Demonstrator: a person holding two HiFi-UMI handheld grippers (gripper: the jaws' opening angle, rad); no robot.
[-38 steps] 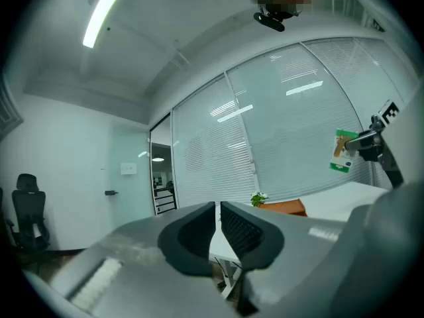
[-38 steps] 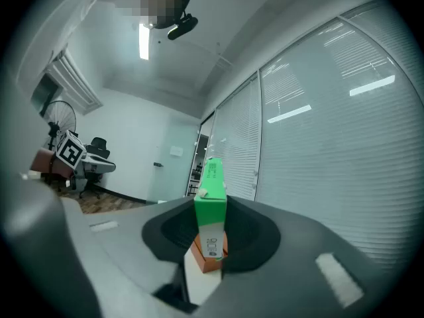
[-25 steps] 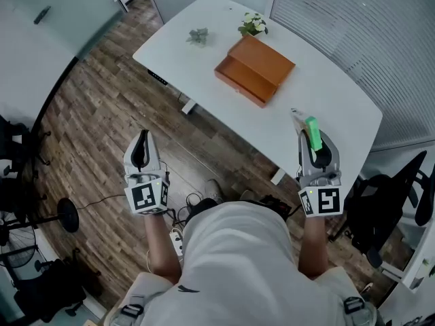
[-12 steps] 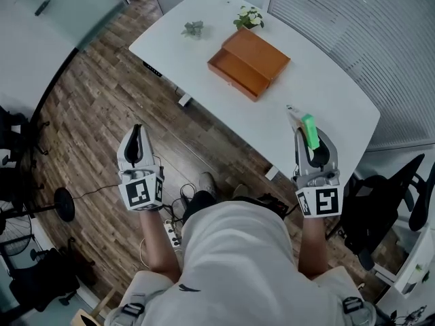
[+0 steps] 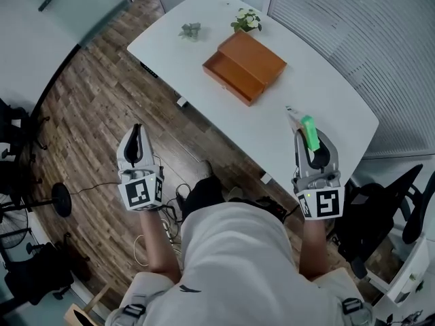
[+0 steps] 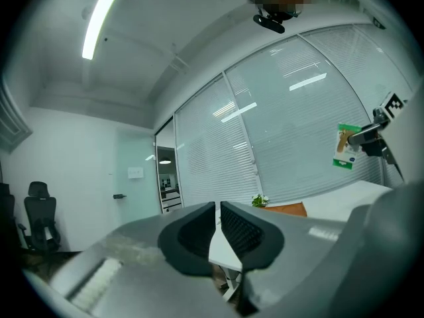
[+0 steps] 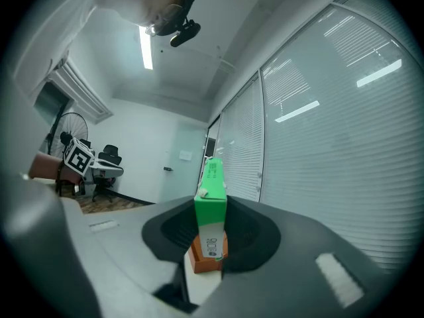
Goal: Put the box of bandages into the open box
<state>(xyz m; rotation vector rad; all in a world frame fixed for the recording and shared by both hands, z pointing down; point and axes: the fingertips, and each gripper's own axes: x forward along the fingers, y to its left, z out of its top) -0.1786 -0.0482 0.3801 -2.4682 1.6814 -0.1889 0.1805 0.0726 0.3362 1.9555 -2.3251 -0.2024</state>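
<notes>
Jaws of the right gripper [image 5: 310, 142] clamp the green bandage box [image 7: 211, 191] upright over the near edge of the white surface [image 5: 333, 104], well apart from the orange open box [image 5: 253, 58] lying on it. The left gripper [image 5: 138, 136] hangs over the wooden floor [image 5: 102, 94], jaws together and empty.

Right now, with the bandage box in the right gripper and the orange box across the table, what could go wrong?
The right gripper pinches the bandage box only near one end, most of it standing clear of the jaws; it might tilt or slip. The open orange box sits far across the table beside a flowering plant; a long reach could knock it.
</notes>
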